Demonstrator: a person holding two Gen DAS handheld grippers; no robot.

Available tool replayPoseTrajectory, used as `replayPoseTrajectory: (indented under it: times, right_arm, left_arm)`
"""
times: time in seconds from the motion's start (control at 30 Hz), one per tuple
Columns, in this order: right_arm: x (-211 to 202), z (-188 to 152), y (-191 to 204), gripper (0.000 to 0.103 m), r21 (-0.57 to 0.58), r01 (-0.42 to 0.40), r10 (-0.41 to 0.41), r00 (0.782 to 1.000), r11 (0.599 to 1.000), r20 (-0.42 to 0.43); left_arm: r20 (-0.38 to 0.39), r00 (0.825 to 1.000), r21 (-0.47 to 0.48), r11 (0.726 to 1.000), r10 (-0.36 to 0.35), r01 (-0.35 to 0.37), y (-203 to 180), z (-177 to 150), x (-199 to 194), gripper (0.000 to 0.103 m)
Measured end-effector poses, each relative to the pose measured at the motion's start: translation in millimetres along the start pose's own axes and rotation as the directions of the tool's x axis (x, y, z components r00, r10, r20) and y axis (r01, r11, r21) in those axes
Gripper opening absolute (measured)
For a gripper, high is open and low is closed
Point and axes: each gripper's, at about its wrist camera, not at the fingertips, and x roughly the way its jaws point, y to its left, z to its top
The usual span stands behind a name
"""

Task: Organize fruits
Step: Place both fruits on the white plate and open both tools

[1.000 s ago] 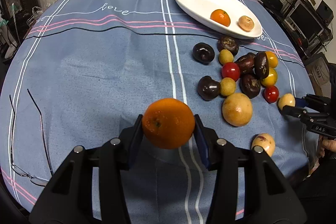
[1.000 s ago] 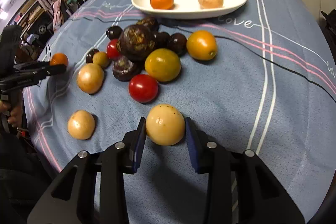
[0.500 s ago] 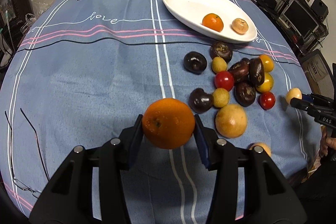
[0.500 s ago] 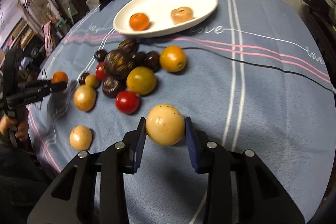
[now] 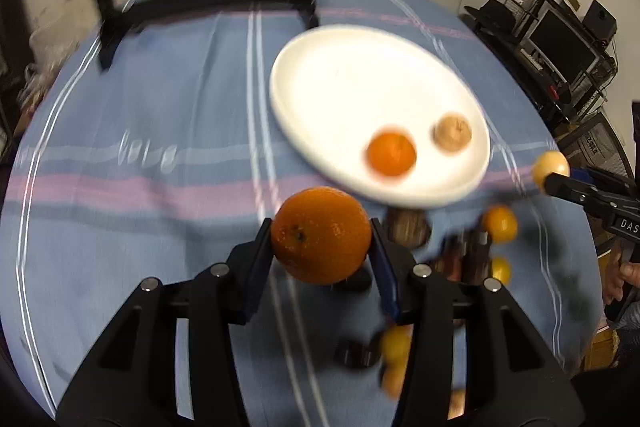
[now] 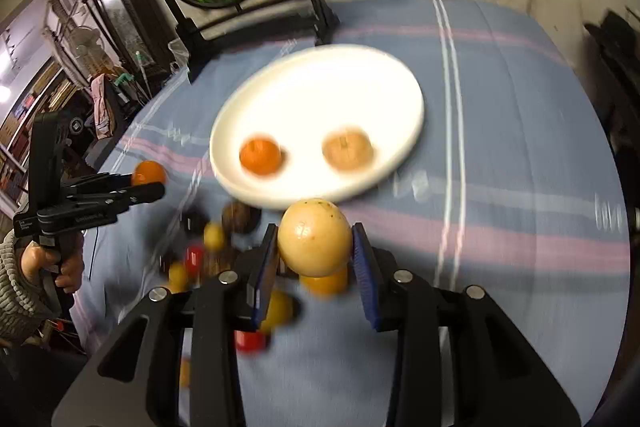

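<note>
Left gripper (image 5: 322, 239): its fingers (image 5: 256, 267) are closed on a large round orange fruit (image 5: 321, 235), which hangs in the lower middle of the left wrist frame, above the bench and just short of the dish's near rim.
Right gripper (image 6: 314, 247): its fingers (image 6: 362, 267) are closed on a pale yellow round fruit with small dark specks (image 6: 314, 239), in the lower middle of the right wrist frame, also just before the near rim.
Dish: a white oval ceramic dish (image 5: 332, 75) lies in the upper middle of both frames on the blue striped tablecloth (image 5: 140, 219). It holds a small orange mandarin (image 5: 392, 153) and a small tan round fruit (image 5: 453, 134), side by side near its front edge.
Loose fruits: a group of dark, red and yellow fruits (image 6: 212, 239) lies on the bench below the dish, blurred.
Step, as I judge: both fruits are being carried to the dish.
Risk 1: both grippers aim at the same near part of the dish, so they may knock each other.
Risk 2: a round fruit released too high can roll, push the two fruits already there, or leave the low rim.
Risk 3: a low pass may hit the loose fruits.
</note>
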Motion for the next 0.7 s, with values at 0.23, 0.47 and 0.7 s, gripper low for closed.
replayPoseTrajectory:
  times: [0.23, 0.47, 0.7]
  right_arm:
    - [55.4, 58.4, -11.4, 0.037, -0.022, -0.016, 0.016, 1.0, 1.0, 0.002]
    - [106.4, 75.6, -21.3, 0.037, -0.022, 0.019, -0.02, 0.999, 1.0, -0.049]
    - [89.1, 73.1, -17.7, 0.063, -0.027, 0.058, -0.057, 0.998, 0.998, 0.018]
  left_arm:
    - [-0.009, 1.0, 0.031, 0.999, -0.02, 0.02, -11.3, 67.6, 48.9, 0.047]
    - [-0.069, 0.998, 0.018, 1.0, -0.004, 0.005, -12.7, 86.1, 99.7, 0.051]
    - [-0.023, 1.0, -0.042, 0.999, 0.002, -0.003, 0.3, 83.1, 82.0, 0.066]
